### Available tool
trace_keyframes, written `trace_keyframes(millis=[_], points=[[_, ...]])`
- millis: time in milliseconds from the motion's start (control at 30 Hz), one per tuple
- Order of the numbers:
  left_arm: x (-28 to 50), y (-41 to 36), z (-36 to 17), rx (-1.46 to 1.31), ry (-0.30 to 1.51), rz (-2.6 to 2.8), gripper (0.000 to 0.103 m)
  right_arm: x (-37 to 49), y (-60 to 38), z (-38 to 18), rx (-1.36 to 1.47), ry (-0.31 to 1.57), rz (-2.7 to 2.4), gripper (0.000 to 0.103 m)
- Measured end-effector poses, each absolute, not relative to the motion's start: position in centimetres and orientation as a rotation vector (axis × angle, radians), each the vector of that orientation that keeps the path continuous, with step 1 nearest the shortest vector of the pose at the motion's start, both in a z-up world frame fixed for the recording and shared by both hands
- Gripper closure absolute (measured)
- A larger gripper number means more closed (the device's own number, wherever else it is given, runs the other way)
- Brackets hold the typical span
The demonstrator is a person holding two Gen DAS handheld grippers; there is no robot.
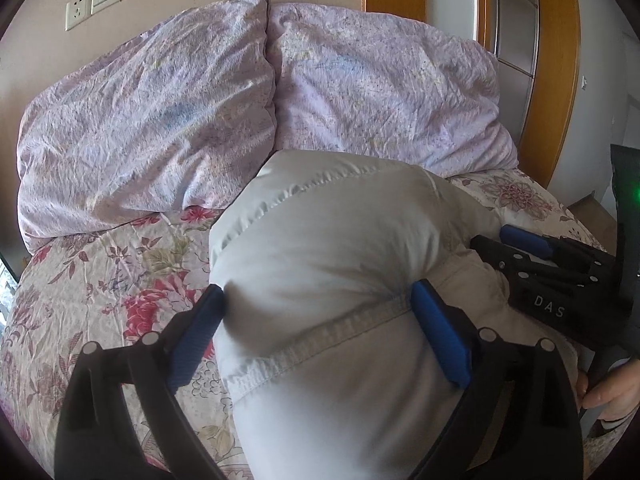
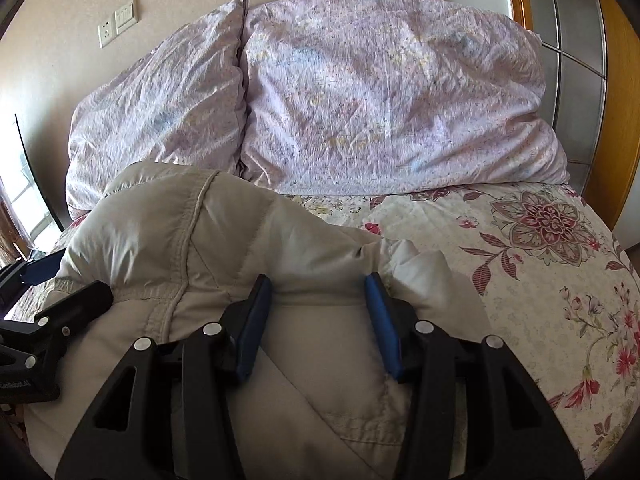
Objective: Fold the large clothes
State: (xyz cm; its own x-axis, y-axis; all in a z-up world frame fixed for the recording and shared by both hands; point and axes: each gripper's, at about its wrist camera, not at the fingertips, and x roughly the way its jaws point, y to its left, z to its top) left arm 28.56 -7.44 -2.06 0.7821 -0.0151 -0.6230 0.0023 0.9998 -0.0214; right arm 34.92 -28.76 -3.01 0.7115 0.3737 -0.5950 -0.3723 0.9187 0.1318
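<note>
The puffy beige jacket lies bundled on the floral bedspread, just before two lilac pillows. The left gripper stands wide around its bulge. The right gripper, half open, pinches a fold of the jacket.

Lettering on the grippers

White letters "DAS" stand on the black body of the right gripper; the left gripper carries small white print (roughly "Keeliobot.AI", hard to read).

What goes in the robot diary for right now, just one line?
item: puffy jacket on bed | left gripper: jaws wide around it | right gripper: jaws squeezing fabric
</note>
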Motion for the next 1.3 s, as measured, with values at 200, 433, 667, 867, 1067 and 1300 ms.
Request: trace_keyframes(millis=[200, 433, 667, 867, 1067, 1300], points=[[28.9, -7.8, -2.7, 0.011, 0.682, 0.011, 0.007, 35.1, -28.4, -3.6, -0.016, 0.679, 0.405, 0.053], [29.8, -7.9, -3.5, 0.015, 0.712, 0.018, 0.005, 36.0, -27.8, -4.2, -0.043, 0.732, 0.409, 0.052], [30.2, -7.9, -4.1, 0.016, 0.721, 0.022, 0.003, 36.2, -27.8, -4.5, -0.038, 0.737, 0.408, 0.052], [30.4, -7.7, -4.6, 0.0, 0.707, 0.017, 0.002, 36.3, -27.8, -4.7, -0.039, 0.725, 0.398, 0.052], [30.4, -7.7, -4.9, -0.001, 0.688, 0.022, 0.002, 36.3, -27.7, -4.9, -0.046, 0.718, 0.388, 0.052], [30.8, -7.7, -4.7, 0.012, 0.71, 0.029, 0.002, 36.6, -27.2, -4.8, -0.075, 0.739, 0.375, 0.052]])
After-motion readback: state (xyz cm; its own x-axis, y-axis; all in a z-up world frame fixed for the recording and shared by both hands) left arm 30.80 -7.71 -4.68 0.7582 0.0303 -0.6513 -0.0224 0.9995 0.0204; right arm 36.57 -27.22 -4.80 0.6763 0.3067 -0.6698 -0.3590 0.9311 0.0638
